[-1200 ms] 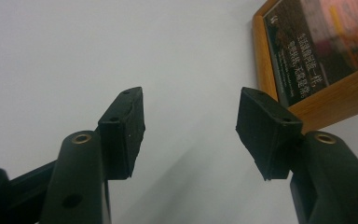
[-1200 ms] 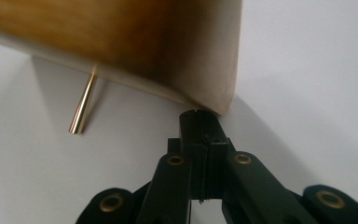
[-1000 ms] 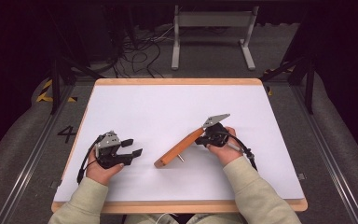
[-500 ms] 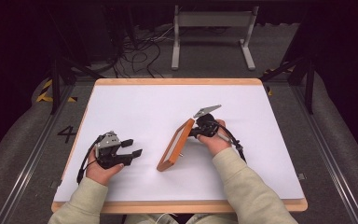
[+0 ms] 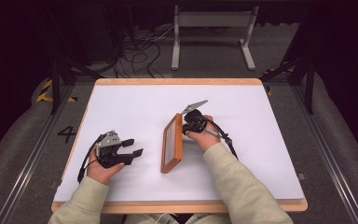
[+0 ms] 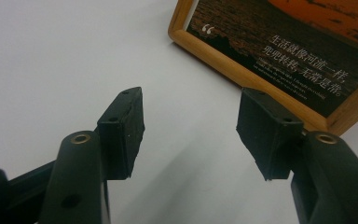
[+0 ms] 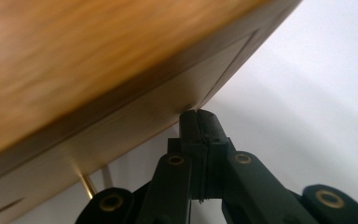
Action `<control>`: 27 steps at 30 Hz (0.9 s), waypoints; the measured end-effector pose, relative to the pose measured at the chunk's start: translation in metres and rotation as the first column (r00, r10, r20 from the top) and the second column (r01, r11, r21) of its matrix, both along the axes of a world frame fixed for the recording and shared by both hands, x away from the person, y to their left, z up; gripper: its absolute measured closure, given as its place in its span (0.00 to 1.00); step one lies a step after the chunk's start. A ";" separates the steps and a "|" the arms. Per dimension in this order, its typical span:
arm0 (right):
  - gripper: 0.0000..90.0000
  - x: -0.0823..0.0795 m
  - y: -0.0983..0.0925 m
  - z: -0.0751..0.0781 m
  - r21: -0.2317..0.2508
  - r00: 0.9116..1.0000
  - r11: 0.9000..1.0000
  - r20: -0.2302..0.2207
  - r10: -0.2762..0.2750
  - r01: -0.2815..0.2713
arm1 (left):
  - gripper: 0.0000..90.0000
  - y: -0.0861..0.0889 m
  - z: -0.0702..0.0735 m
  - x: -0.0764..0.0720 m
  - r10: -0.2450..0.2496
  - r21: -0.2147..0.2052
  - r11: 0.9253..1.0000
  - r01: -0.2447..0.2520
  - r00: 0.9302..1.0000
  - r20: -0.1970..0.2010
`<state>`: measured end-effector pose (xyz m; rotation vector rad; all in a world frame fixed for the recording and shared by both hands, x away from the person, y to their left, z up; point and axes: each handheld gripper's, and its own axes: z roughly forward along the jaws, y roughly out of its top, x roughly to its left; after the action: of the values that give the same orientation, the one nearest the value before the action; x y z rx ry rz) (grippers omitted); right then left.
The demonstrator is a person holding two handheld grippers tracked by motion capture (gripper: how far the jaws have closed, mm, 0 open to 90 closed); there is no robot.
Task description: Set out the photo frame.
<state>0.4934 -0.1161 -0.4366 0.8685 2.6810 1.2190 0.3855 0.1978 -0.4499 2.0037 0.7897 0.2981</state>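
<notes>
A wooden picture frame (image 5: 172, 144) stands tilted on its long edge at mid table, its picture side facing left. The left gripper view shows its dark picture with white lettering (image 6: 279, 46). My right gripper (image 5: 189, 125) is at the frame's far top corner, behind it. Its jaws are shut, and their tips (image 7: 198, 114) press against the frame's wooden back (image 7: 74, 60). A thin brass pin (image 7: 88, 186) shows under the back. My left gripper (image 5: 134, 146) rests open on the table left of the frame, nothing between its jaws (image 6: 191, 126).
A white sheet (image 5: 135, 107) covers the wooden table board, with bare room on every side of the frame. Beyond the far edge stand a grey metal stand (image 5: 212, 21) and loose cables (image 5: 140, 51) on the floor.
The right gripper has moved left and turned the frame from a low slant to nearly upright, lengthwise toward me. The left gripper has stayed put.
</notes>
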 end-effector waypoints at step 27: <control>0.63 -0.030 -0.045 0.057 -0.057 0.997 0.996 -0.021 -0.075 0.074 | 0.46 -0.001 0.001 0.001 -0.001 0.003 1.000 0.001 1.000 -0.003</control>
<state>0.4634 -0.1610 -0.3798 0.9715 2.6602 1.1200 0.3868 0.1969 -0.4491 2.0076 0.7907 0.2963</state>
